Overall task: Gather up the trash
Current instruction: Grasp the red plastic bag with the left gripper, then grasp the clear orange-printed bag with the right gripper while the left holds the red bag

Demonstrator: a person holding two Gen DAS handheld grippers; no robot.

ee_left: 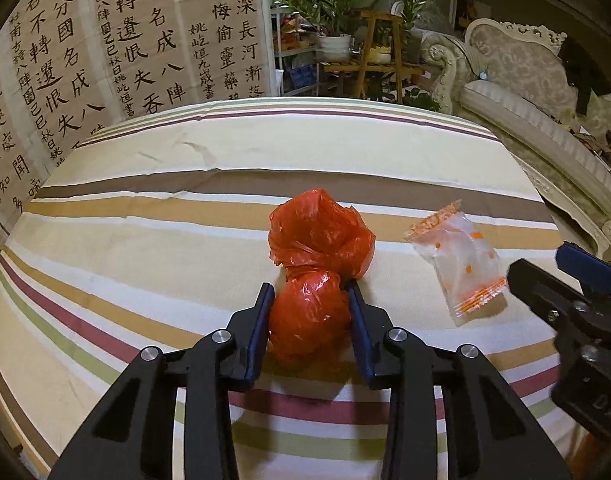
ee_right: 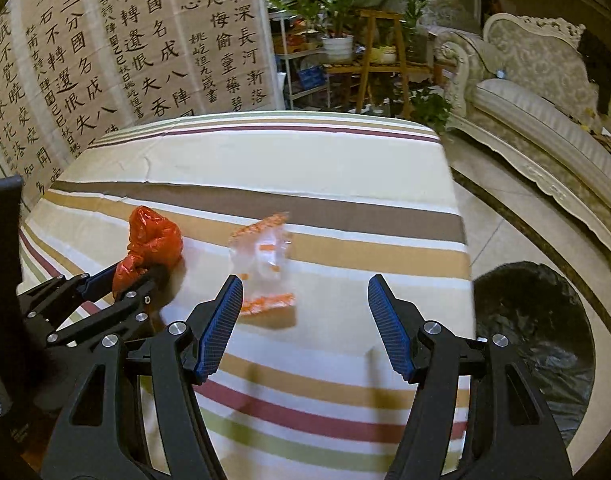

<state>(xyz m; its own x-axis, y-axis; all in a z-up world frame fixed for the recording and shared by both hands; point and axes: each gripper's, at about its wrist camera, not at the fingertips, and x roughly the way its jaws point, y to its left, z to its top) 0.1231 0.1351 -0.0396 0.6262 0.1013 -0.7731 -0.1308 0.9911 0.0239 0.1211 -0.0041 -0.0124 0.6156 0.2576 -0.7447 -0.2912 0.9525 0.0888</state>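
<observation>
Nearest on the table, the left gripper [ee_left: 310, 296] has its blue pads pressed against either side of a crumpled red plastic bag [ee_left: 317, 256], pinching the lower lump while the larger upper bulge sits free on the cloth just beyond the fingertips. To its right the right gripper [ee_right: 305, 286] hangs with its jaws standing wide and nothing between them, its tips just short of a clear snack wrapper with orange print [ee_right: 265, 264], which lies flat on the cloth near the red bag but apart from it. Both pieces of trash rest on a striped tablecloth [ee_left: 145, 208] in bands of cream, tan, brown, dark red and green, creased here and there across the middle and hanging over the table's edges. Down on the pale tiled floor [ee_right: 489, 216], beside the table's right edge, stands a bin lined with a black bag [ee_right: 541, 332], its mouth open. Farther off, behind the table on the left, hangs a big sheet of calligraphy [ee_left: 125, 40], black brush characters on beige paper. Straight back are a wooden plant stand [ee_left: 381, 52] and a white pot of leafy green plants [ee_left: 335, 46], with a metal shelf beside them. Along the right side runs an ornate cream sofa with carved trim [ee_right: 537, 76].
</observation>
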